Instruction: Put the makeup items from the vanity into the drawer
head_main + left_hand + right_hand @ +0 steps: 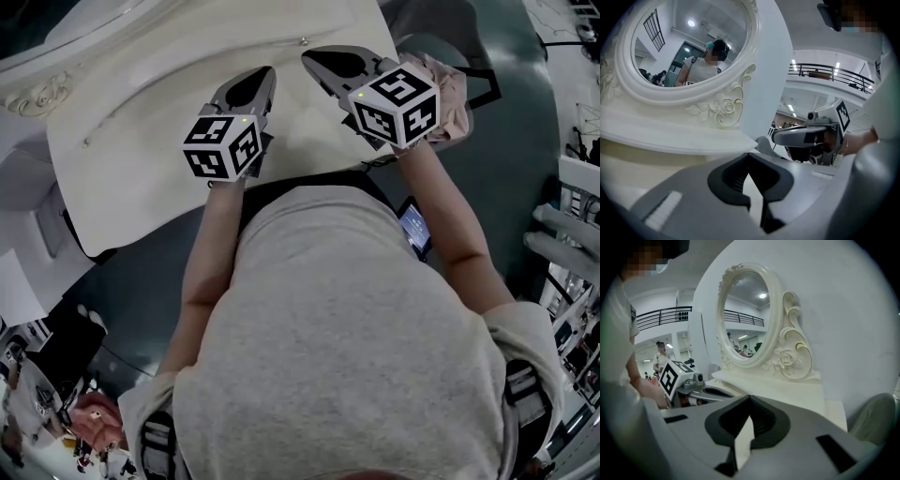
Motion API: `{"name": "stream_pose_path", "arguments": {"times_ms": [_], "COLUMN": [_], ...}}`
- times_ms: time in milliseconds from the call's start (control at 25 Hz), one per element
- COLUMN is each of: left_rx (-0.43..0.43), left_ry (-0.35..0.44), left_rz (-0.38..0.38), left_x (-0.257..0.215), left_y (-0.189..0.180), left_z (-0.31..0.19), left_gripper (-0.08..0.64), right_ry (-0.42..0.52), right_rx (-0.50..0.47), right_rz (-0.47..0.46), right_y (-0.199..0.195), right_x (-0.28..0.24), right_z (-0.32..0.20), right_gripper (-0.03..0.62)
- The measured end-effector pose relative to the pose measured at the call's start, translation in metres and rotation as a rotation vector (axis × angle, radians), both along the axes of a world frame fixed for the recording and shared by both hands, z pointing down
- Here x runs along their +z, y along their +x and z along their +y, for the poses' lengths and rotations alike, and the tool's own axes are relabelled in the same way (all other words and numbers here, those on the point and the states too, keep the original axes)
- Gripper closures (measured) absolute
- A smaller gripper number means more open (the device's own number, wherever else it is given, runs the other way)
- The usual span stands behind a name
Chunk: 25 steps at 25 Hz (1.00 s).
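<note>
Two pairs of tongs, both pinched fully together with nothing between the pads. My left gripper hangs over the cream vanity top, nose toward one o'clock. My right gripper sits just beside it at its three o'clock, nose toward ten, the two tips near each other but apart. In the left gripper view the oval mirror stands at eleven o'clock; in the right gripper view it is at twelve. Where the makeup items lie, I cannot tell.

Cream vanity top with ornate mirror
</note>
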State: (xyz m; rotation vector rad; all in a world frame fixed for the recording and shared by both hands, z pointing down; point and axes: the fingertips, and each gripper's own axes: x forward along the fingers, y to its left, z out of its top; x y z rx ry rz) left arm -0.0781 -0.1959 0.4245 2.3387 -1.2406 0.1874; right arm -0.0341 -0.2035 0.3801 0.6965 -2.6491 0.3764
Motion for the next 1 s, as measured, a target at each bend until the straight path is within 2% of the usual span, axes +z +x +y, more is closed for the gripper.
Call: {"name": "stream_pose_path", "arguments": {"times_ms": [200, 400, 1000], "left_rx": [-0.011, 0.018, 0.062], "left_ry": [0.000, 0.016, -0.033], "left_rz": [0.017, -0.010, -0.022], "left_x": [-0.002, -0.002, 0.014], "left_y": [0.004, 0.010, 0.018], "left_z": [-0.002, -0.001, 0.002], "left_gripper": [0.551, 0.551, 0.551], "right_ry": [-0.012, 0.019, -0.030], "right_rx": [-0.028, -0.055, -0.049], "right_rz": [0.005, 0.070, 0.069], "right_y": [0.008, 0.015, 0.016], "right_x": [0.005, 0.009, 0.024], "right_z": [0.013, 0.018, 0.018], "right_gripper": [0.584, 0.584, 0.584]}}
